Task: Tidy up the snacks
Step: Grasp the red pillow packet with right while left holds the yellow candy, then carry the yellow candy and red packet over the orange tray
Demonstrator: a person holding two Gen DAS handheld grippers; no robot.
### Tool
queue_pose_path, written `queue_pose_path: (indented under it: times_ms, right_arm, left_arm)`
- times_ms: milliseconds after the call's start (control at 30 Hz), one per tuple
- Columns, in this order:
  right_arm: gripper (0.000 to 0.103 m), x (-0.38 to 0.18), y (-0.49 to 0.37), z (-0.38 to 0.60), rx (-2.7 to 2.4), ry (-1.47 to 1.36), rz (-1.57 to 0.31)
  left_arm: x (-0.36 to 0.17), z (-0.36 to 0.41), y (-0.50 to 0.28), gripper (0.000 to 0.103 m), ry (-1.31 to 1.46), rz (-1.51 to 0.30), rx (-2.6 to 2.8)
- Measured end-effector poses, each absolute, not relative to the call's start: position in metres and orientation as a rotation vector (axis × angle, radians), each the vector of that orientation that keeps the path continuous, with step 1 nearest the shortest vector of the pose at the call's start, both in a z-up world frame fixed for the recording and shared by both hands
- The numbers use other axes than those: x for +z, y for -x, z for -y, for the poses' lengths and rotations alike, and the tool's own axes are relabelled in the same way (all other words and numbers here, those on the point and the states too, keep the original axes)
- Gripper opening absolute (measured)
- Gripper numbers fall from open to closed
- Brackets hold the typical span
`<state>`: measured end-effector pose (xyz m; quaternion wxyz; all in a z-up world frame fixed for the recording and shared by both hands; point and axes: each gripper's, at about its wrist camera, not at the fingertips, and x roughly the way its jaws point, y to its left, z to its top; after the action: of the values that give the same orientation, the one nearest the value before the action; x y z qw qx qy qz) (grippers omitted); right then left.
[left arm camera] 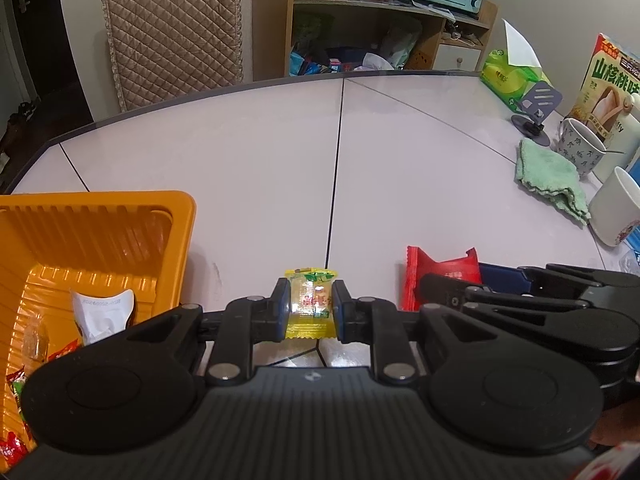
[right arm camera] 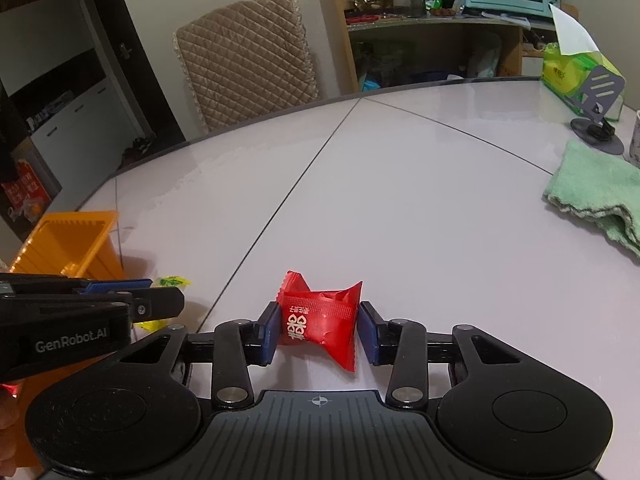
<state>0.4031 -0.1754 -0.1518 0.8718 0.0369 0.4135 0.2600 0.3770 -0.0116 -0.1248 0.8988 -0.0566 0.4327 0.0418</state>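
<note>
My left gripper [left arm camera: 310, 306] is shut on a small yellow wrapped candy [left arm camera: 310, 280], held just above the white table. To its left stands an orange basket [left arm camera: 176, 216] with several wrapped snacks inside. A red snack packet [right arm camera: 320, 320] lies on the table between the blue pads of my right gripper [right arm camera: 320, 330]. The left pad touches the packet and a thin gap shows at the right pad. In the right wrist view the left gripper [right arm camera: 160, 300] sits at the left edge, beside the basket [right arm camera: 72, 224]. In the left wrist view the red packet [left arm camera: 440, 268] shows at lower right.
A green cloth [left arm camera: 552, 180], a patterned mug [left arm camera: 580, 148], a white cup [left arm camera: 612, 208], a phone stand [left arm camera: 536, 108], a green tissue pack [left arm camera: 508, 76] and a snack box [left arm camera: 612, 80] crowd the table's right side. A quilted chair [left arm camera: 172, 36] stands behind the far edge.
</note>
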Motion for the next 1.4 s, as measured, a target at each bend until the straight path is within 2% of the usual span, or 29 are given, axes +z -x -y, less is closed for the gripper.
queue_pose_path:
  times_ms: [400,967,1400]
  right_arm:
    - [0.041,-0.109,-0.355,0.204,0.557,-0.109,-0.836]
    - [0.041,-0.074,-0.211,0.234,0.646,-0.118,-0.905]
    - [0.041,-0.066,-0.129,0.206,0.746,-0.101,-0.966]
  left_arm:
    - [-0.092,0.028,-0.329,0.019,0.125,-0.859,0.061]
    - [-0.052,0.056,-0.163,0.019,0.138,-0.868,0.081]
    - [-0.035,0.025,-0.076,0.02,0.126,-0.891,0.098]
